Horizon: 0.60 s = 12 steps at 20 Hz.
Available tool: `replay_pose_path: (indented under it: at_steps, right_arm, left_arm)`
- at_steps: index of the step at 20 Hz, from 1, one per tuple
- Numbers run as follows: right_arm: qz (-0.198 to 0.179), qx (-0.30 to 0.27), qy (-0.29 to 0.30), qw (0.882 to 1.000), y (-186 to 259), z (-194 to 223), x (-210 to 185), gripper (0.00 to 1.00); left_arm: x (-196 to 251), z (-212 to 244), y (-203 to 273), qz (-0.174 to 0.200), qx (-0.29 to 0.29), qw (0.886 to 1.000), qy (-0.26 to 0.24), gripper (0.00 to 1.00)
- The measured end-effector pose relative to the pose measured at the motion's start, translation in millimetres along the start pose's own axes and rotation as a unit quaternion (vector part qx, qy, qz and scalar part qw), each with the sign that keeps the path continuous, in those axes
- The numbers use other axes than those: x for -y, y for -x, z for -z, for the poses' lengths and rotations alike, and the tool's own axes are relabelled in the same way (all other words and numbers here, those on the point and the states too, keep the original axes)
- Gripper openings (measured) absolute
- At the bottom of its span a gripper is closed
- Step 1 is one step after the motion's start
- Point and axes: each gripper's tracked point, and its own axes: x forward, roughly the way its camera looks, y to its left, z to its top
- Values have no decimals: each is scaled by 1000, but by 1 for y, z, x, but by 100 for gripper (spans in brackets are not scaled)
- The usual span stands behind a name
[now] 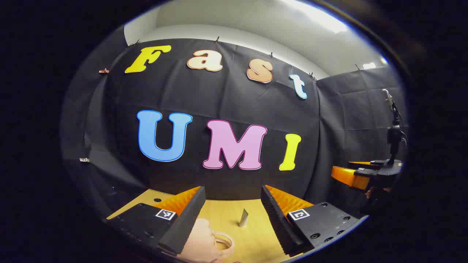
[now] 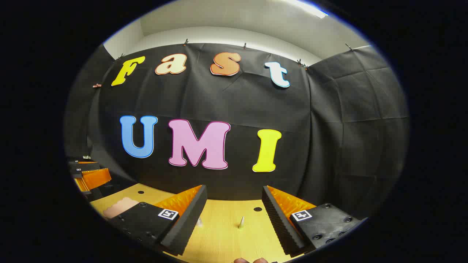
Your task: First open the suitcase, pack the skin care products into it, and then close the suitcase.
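My left gripper (image 1: 232, 191) is open, held level above the wooden table (image 1: 256, 239). Low between its fingers lies a pale pink suitcase (image 1: 203, 243) with a looped handle, partly hidden by the left finger. A small silver tube (image 1: 243, 218) stands upright beyond it. The right gripper (image 2: 234, 190) is also open and holds nothing. Ahead of it I see the pointed top of the silver tube (image 2: 241, 221) and a second small tip (image 2: 199, 222) beside its left finger. A pink scalloped edge of the suitcase (image 2: 119, 208) shows at the left.
The black cloth wall closes off the table's far edge close ahead. In the left gripper view the other gripper (image 1: 360, 175) hangs at the right with a hand under it. In the right gripper view the other gripper (image 2: 89, 175) sits at the far left. Round holes (image 2: 257, 209) dot the tabletop.
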Motion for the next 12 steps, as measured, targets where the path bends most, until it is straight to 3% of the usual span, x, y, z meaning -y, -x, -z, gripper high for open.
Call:
replay_pose_path:
  at_steps: [12]
  right_arm:
    - [-7, 16, -3, 1000, 14, -8, -3, 96]
  left_arm:
    - [-4, -6, 21, -4, 9, 1000, -20, 96]
